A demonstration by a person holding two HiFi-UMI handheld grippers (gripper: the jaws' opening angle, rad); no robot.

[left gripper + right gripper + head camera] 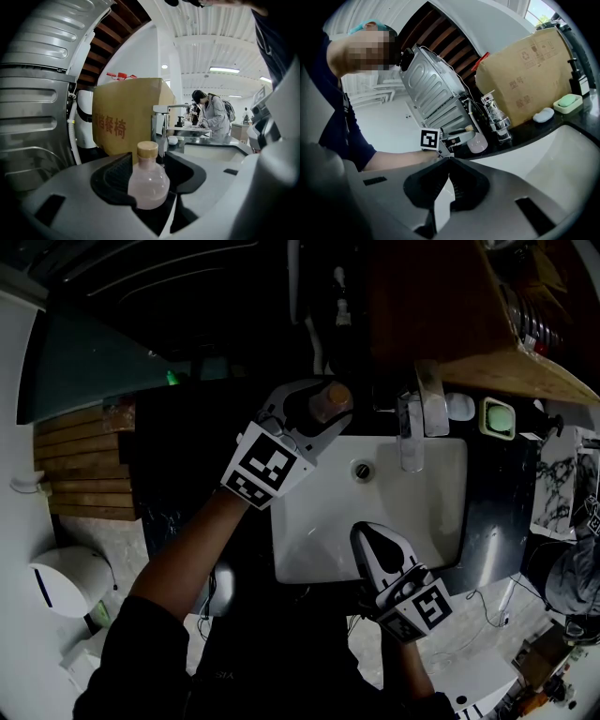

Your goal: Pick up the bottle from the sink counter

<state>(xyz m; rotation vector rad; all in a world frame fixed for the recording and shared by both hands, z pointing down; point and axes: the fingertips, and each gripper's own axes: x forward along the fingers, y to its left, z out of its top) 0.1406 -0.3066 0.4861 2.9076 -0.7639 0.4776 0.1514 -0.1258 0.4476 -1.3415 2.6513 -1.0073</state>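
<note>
A small round pinkish bottle [330,401] [148,183] with a tan cap stands upright on the dark counter, left of the faucet. My left gripper [323,411] [149,169] has its jaws spread wide on either side of the bottle, which sits between the black pads without being clearly squeezed. In the right gripper view the bottle [478,144] rests on the counter edge with the left gripper around it. My right gripper [375,538] [449,165] hovers over the front of the white sink [309,540], its jaws closed tip to tip with nothing between them.
A chrome faucet [412,427] [497,119] stands behind the basin. A white soap [459,407] and a green soap dish [498,418] lie to its right. A cardboard box [126,112] [529,70] and a ribbed metal panel [37,93] stand close behind the bottle.
</note>
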